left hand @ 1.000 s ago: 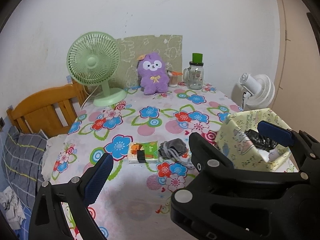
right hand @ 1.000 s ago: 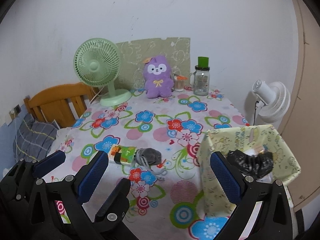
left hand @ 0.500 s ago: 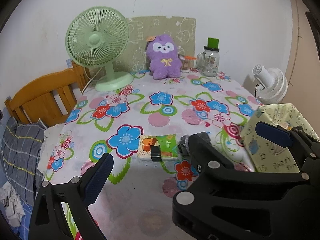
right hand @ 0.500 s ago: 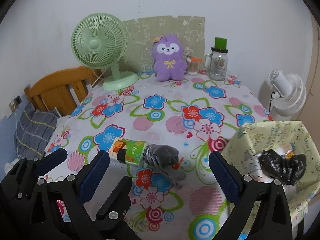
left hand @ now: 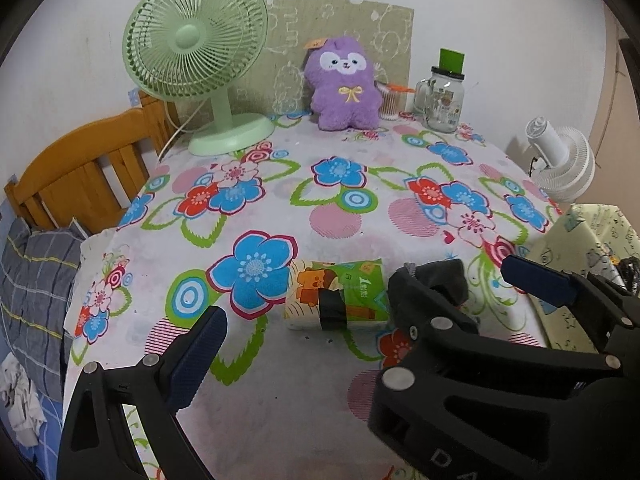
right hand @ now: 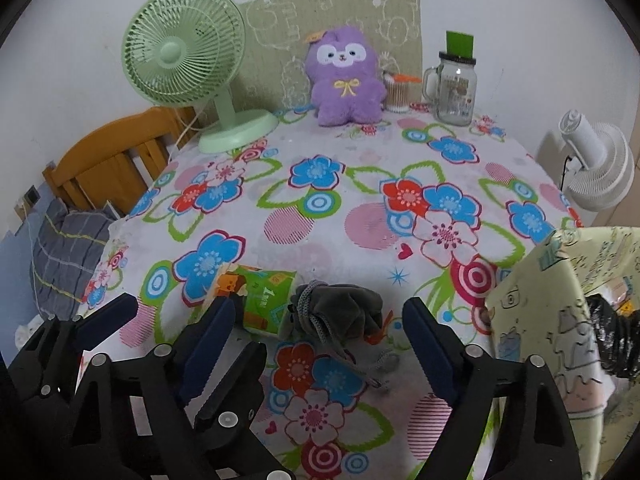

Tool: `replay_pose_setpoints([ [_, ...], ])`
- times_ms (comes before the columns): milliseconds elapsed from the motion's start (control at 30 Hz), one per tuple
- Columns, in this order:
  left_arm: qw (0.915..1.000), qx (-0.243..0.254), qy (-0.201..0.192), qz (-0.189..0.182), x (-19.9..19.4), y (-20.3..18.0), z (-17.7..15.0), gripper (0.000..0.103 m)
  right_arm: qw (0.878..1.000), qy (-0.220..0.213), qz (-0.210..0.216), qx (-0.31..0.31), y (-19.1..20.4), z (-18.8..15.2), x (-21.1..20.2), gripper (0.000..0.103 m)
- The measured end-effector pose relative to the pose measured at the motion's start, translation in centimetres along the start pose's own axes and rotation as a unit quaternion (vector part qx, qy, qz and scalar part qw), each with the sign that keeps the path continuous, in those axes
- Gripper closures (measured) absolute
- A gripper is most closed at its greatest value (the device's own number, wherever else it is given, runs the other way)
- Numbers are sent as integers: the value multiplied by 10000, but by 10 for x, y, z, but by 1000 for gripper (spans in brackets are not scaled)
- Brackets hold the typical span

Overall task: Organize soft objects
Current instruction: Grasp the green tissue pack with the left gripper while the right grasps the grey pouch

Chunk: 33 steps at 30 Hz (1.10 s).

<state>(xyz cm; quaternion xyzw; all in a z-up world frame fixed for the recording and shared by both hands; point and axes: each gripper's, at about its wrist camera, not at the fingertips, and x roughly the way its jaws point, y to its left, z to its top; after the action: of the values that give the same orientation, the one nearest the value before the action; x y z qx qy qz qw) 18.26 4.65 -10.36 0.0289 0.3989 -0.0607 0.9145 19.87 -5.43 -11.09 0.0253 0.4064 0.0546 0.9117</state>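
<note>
A grey drawstring pouch [right hand: 340, 312] lies on the flowered tablecloth [right hand: 360, 208], touching a green tissue pack [right hand: 260, 300] bound with black tape. My right gripper [right hand: 318, 308] hovers just before the pouch; its jaws are closing, and the pads stand clear of the pouch on both sides. My left gripper [left hand: 366, 312] is open, facing the tissue pack [left hand: 336, 296], nothing in it. The right gripper's left finger crosses between the left gripper's fingers and hides most of the pouch [left hand: 448, 276] there. A yellow paper bag [right hand: 560, 300] on the right holds a black bundle [right hand: 612, 340]. A purple plush [right hand: 344, 80] sits at the back.
A green desk fan [left hand: 196, 40] stands at the back left and a glass jar mug [left hand: 444, 96] at the back right. A white fan [left hand: 560, 160] stands beyond the table's right side. A wooden chair back [left hand: 80, 176] and grey checked cloth [left hand: 36, 280] lie off the left edge.
Both grippers have come forward and down toward the tissue pack and the pouch. The right gripper's fingers have drawn closer together. The paper bag has slid toward the right edge of both views.
</note>
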Motion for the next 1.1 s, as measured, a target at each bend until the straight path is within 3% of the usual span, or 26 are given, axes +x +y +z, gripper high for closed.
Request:
replay_pose_setpoints([
  [400,9994,-10,335,-43,28,-4,0,4,9988,410,178,193,-13,-1,32,32],
  [500,9991,-41,403,-110,30,-6,1,4,9981,483,270,274,-16,-1,34,39],
  [567,9991,-27,410,-46,30,-8,1,4,9985,431,213,260,-17,-1,33,53],
  [867,9991,-28,404,-82,33,-11,5,4,9984,357,291,322,-23,1,32,57],
  [967,9991,4,322,279,34,-14,8,4,9986,294,182,391,-26,4,34,57],
  [1100,9994,-33,326,148,39,-14,13,5,9987,229,53,447,-29,8,37,59],
])
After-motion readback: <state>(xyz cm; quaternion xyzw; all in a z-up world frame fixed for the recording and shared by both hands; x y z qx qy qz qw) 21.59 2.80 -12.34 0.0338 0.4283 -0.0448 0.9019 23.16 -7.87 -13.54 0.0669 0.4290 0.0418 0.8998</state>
